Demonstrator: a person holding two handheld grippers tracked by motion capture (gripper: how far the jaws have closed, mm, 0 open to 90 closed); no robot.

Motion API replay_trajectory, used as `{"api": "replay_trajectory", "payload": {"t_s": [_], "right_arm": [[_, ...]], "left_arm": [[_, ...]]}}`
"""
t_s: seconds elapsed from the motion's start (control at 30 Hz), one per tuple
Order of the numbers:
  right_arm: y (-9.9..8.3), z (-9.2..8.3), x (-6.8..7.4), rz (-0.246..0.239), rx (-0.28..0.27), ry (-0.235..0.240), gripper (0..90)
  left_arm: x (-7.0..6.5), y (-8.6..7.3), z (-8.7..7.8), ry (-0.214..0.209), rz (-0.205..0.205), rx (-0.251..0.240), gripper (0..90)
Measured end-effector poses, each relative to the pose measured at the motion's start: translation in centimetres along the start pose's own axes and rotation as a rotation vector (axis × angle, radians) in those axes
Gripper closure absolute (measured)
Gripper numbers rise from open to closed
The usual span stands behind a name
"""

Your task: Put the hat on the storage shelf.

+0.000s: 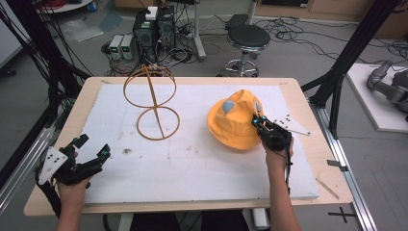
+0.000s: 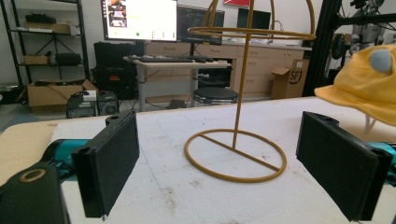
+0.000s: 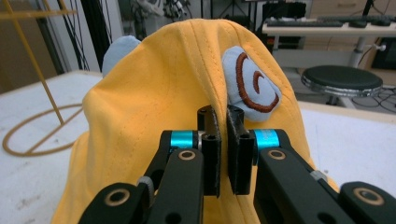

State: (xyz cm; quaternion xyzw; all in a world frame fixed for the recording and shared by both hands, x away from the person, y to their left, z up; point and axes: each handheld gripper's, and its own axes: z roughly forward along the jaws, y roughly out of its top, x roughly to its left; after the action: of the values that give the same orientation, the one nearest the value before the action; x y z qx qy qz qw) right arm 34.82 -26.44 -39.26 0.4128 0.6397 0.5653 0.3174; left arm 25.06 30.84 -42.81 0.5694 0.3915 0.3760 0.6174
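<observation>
Right gripper (image 3: 223, 154) pinched shut on a thin fold of the yellow hat (image 1: 235, 120) at the surface's right, left gripper (image 2: 229, 163) wide and empty facing the wire stand (image 1: 153, 102); so little cloth gripped, the hat may slip free when lifted.

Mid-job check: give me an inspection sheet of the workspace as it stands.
Surface: white board on a wooden table, smudged.
Job's things: yellow hat at right; wire hat stand upright, bare, apart from it.
Clutter: thin stick at the table's right edge.
Grippers: right gripper shut on a fold of the hat; left gripper open, nothing between its jaws.
Cables: tangled on the floor behind the table.
Surroundings: stool, computer boxes.
</observation>
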Motion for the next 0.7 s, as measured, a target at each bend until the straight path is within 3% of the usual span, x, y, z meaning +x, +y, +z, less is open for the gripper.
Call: {"api": "replay_trajectory", "payload": {"t_s": [0.4,0.7], "right_arm": [[2.9,-1.2,0.7,-0.004,-0.11,0.018,86.6],[6.9,-1.9,1.8,0.002,-0.21,0.056,86.7]], "left_arm": [[0.0,0.3,-0.2,0.0,0.009,-0.009,13.4],[0.0,0.5,-0.3,0.001,0.008,-0.021,13.3]]}}
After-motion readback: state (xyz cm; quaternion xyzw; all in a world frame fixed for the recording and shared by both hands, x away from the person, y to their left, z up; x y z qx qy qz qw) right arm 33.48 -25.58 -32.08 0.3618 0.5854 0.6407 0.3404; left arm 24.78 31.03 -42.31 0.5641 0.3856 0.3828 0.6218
